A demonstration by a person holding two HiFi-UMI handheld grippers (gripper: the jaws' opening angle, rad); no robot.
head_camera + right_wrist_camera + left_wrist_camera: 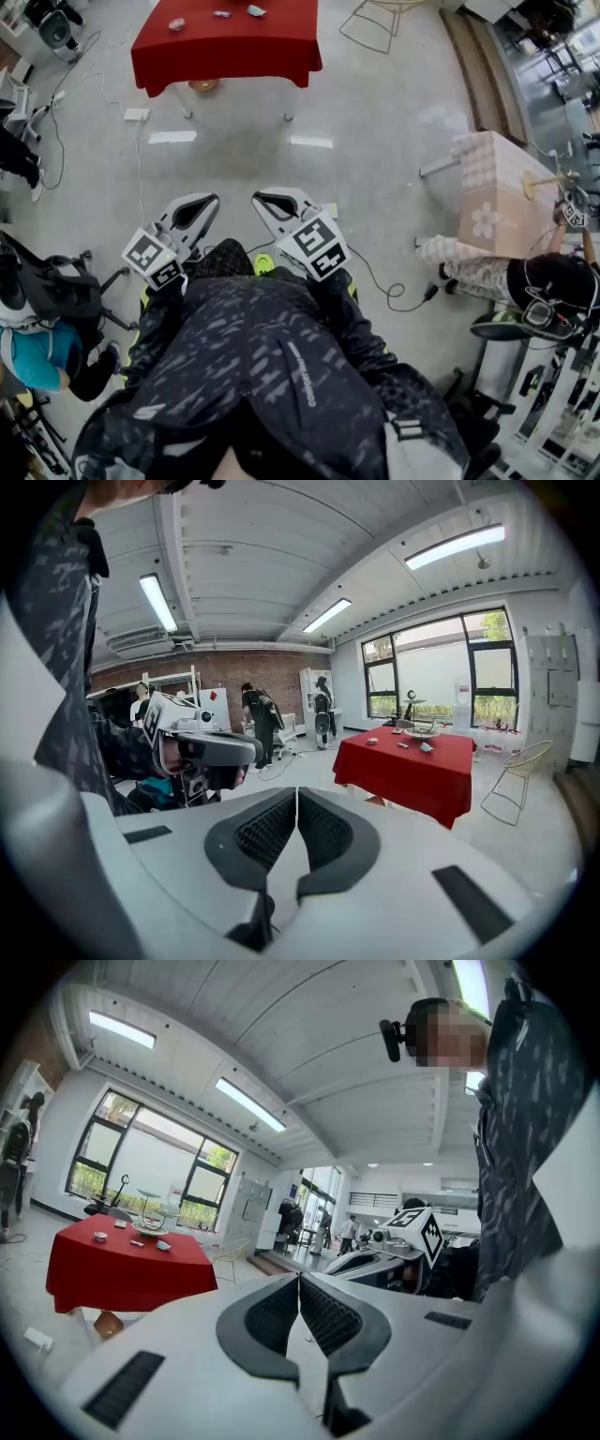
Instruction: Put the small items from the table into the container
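- The left gripper [299, 1279] has its fingers [272, 1316] clenched pad to pad, with nothing between them.
- The right gripper [296, 794] is the same: its fingers [323, 832] are pressed together on nothing.
- In the head view, both the left gripper [192, 211] and the right gripper [281, 204] are held close in front of the person, side by side over bare floor [375, 122].
- The small items [221, 14] lie on the tabletop [234, 47], which is under a red cloth and well apart from both grippers.
- A shallow, dish-like container [421, 732] appears to stand on the same tabletop, near the items. It is too small to make out further.
- Judged from here, the items are low, little and probably light. What they are made of cannot be told at this range.
- Each would likely be best pinched across its narrow width from above. The fingers need to be opened first, and the tips kept off the cloth, which could bunch up.
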